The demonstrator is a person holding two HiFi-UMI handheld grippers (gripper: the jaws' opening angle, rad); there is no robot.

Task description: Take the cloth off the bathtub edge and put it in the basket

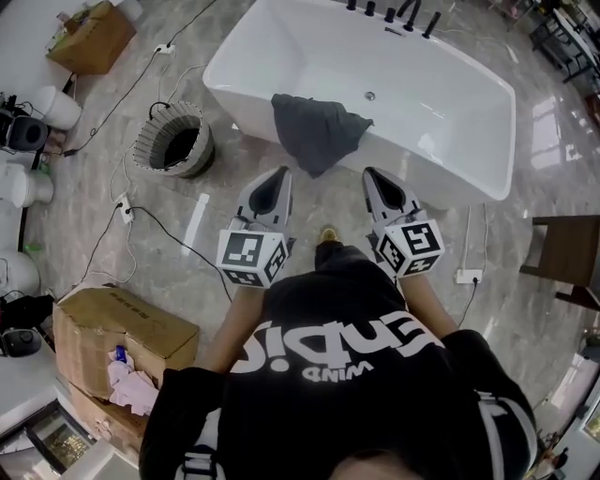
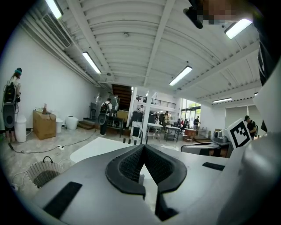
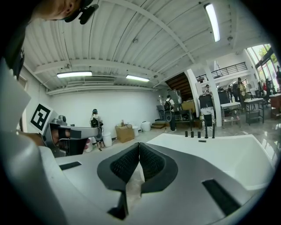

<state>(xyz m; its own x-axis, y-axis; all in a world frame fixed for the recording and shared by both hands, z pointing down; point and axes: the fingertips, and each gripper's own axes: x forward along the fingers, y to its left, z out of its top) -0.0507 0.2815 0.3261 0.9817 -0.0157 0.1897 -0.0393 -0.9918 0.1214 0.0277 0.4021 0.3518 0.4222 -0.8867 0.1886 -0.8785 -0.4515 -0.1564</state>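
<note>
A dark grey cloth [image 1: 317,131] hangs over the near edge of the white bathtub [image 1: 441,112], one end drooping down the outer wall. A woven round basket [image 1: 175,142] stands on the floor left of the tub. My left gripper [image 1: 277,175] is just short of the cloth's lower left, jaws shut and empty. My right gripper [image 1: 372,174] sits to the cloth's lower right, also shut on nothing. In the left gripper view the jaws [image 2: 142,147] meet at the tip, with the tub [image 2: 94,149] and basket [image 2: 44,173] beyond. The right gripper [image 3: 139,145] points over the tub [image 3: 219,151].
Power cables and a socket strip [image 1: 125,208] run across the marble floor near the basket. Cardboard boxes [image 1: 122,333] stand at lower left and another box [image 1: 92,37] at upper left. A wooden chair [image 1: 567,253] is at the right. Black taps [image 1: 394,13] line the tub's far rim.
</note>
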